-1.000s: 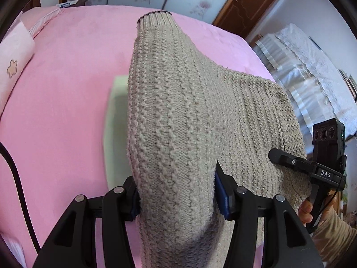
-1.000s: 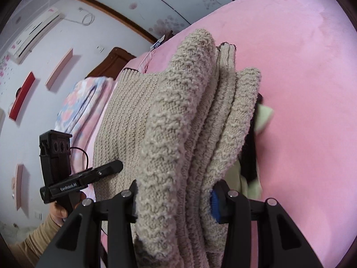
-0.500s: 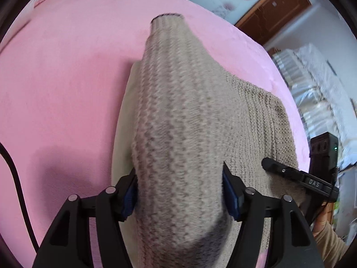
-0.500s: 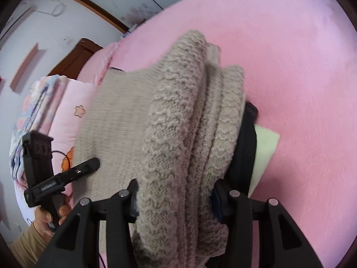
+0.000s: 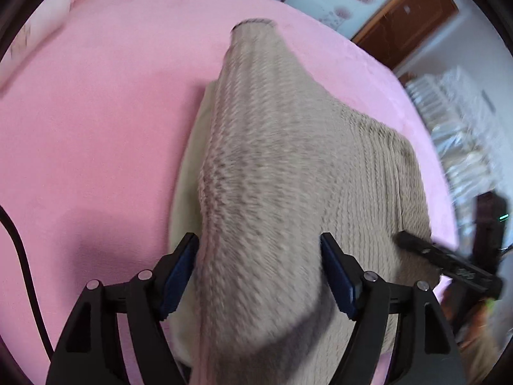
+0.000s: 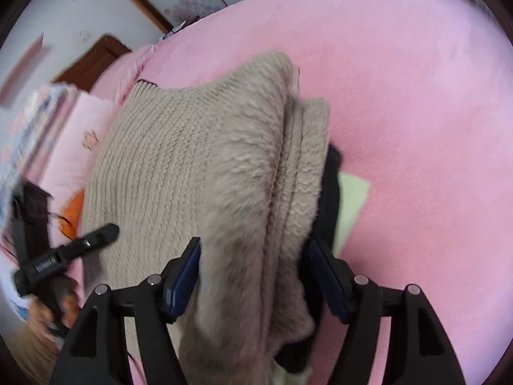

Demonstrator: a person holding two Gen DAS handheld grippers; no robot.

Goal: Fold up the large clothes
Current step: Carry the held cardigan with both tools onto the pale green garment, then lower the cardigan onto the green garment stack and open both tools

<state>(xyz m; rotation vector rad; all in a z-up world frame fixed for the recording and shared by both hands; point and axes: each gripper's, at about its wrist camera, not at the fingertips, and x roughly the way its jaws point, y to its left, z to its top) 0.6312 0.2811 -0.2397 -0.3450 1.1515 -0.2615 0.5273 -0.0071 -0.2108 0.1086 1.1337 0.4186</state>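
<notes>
- both jaws are opening: left gripper (image 5: 258, 272) and right gripper (image 6: 251, 276) each straddle a thick fold of the beige knit sweater (image 5: 288, 166), pads apparently just clear of the wool.
- sweater lies folded on the pink bedspread (image 5: 96, 128).
- under it, a pale green garment (image 6: 351, 199) and a black garment (image 6: 330, 192) show at the edge.
- black cable (image 5: 19, 250) crosses the bedspread on the left; wooden door (image 5: 407, 16) beyond.
</notes>
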